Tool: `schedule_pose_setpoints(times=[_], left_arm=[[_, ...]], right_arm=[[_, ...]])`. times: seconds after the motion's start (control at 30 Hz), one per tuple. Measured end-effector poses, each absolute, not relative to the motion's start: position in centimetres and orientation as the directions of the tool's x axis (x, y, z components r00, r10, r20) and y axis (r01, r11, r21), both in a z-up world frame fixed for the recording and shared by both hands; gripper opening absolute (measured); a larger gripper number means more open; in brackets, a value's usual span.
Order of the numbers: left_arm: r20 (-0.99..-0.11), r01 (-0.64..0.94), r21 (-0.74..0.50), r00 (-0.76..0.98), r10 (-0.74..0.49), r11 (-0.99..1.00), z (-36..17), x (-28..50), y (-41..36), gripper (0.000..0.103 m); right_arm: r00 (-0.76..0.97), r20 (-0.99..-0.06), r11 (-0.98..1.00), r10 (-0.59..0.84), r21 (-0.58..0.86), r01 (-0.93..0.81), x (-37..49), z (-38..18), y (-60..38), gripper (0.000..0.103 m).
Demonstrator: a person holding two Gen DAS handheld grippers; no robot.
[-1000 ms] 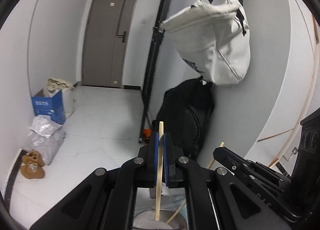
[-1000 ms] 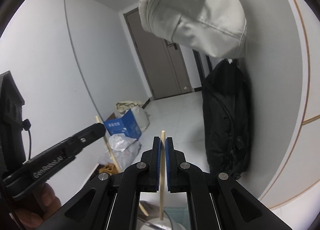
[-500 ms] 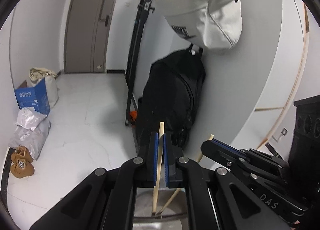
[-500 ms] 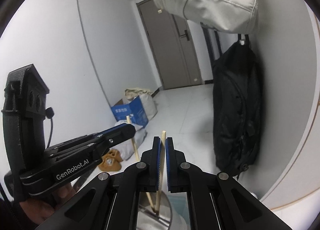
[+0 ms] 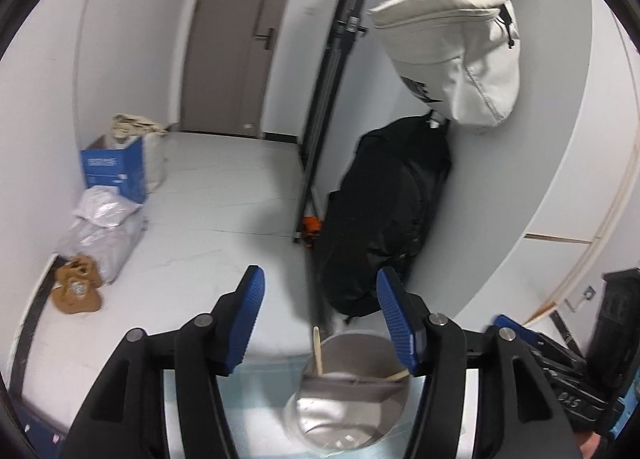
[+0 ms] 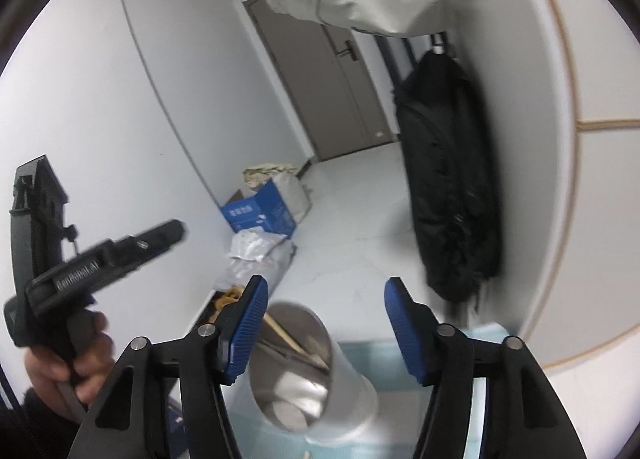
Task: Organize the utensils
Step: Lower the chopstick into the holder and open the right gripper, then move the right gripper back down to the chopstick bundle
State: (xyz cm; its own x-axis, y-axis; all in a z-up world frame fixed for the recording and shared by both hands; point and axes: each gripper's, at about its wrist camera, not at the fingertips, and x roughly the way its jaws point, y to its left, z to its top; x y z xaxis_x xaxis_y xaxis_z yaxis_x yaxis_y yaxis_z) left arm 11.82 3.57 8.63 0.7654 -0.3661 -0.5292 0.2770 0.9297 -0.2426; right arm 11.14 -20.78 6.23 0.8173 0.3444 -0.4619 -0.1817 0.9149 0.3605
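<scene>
Left wrist view. Left gripper (image 5: 318,309): jaws apart, just opened, nothing between the blue pads (image 5: 249,323). Below them, metal cup (image 5: 352,383) on a pale blue mat (image 5: 256,383). Two chopsticks in the cup: one (image 5: 318,351) near upright at the left rim, the other (image 5: 396,375) leaning low against the right rim. Judged: both sticks released into the cup, which serves as the utensil holder; the jaws stand wide so they come away without dragging a stick. Right gripper's body (image 5: 560,371) at lower right edge, close beside. Surroundings: door (image 5: 240,39), blue box (image 5: 114,171), plastic bags (image 5: 104,227), slippers (image 5: 76,291), black backpack (image 5: 380,219), white bag (image 5: 456,47) hanging above it. None obstructs the cup.

Right wrist view. Right gripper (image 6: 326,317): jaws likewise apart, just opened, empty. Cup (image 6: 308,375) lower centre, seen down its mouth; chopsticks (image 6: 292,341) lie slanted against the inner wall. Left gripper (image 6: 100,259) at left, held in a hand (image 6: 68,363), near enough that the two tools could knock together over the cup. Further wooden tip at bottom edge, unidentified.
</scene>
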Motion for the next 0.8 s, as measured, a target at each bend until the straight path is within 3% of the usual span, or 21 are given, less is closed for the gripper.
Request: schedule_pose_setpoints(times=[0.07, 0.3, 0.47, 0.63, 0.8], left_arm=[[-0.526, 0.252, -0.247, 0.776, -0.348, 0.935, 8.6, 10.8, 3.7, 0.064], [-0.533, 0.214, -0.205, 0.794, -0.293, 0.955, 8.7, 8.2, 2.8, 0.065], [-0.536, 0.209, -0.163, 0.802, -0.264, 0.964, 8.6, 5.9, 2.4, 0.066], [-0.546, 0.196, -0.153, 0.8, -0.248, 0.969, 8.0, 4.1, 2.3, 0.066], [-0.541, 0.179, -0.151, 0.808, -0.233, 0.972, 6.9, 2.4, 2.7, 0.08]], right_arm=[[0.817, -0.465, 0.916, 0.341, 0.362, -0.176, 9.8, 6.0, -21.2, 0.067], [0.824, -0.455, 0.915, 0.337, 0.364, -0.174, 6.6, 6.2, -21.4, 0.073], [0.831, -0.437, 0.913, 0.344, 0.36, -0.189, 4.9, 6.5, -20.9, 0.083], [0.819, -0.446, 0.91, 0.36, 0.36, -0.203, 3.7, 6.0, -20.2, 0.085], [0.808, -0.467, 0.915, 0.359, 0.347, -0.206, 2.5, 5.3, -19.6, 0.087]])
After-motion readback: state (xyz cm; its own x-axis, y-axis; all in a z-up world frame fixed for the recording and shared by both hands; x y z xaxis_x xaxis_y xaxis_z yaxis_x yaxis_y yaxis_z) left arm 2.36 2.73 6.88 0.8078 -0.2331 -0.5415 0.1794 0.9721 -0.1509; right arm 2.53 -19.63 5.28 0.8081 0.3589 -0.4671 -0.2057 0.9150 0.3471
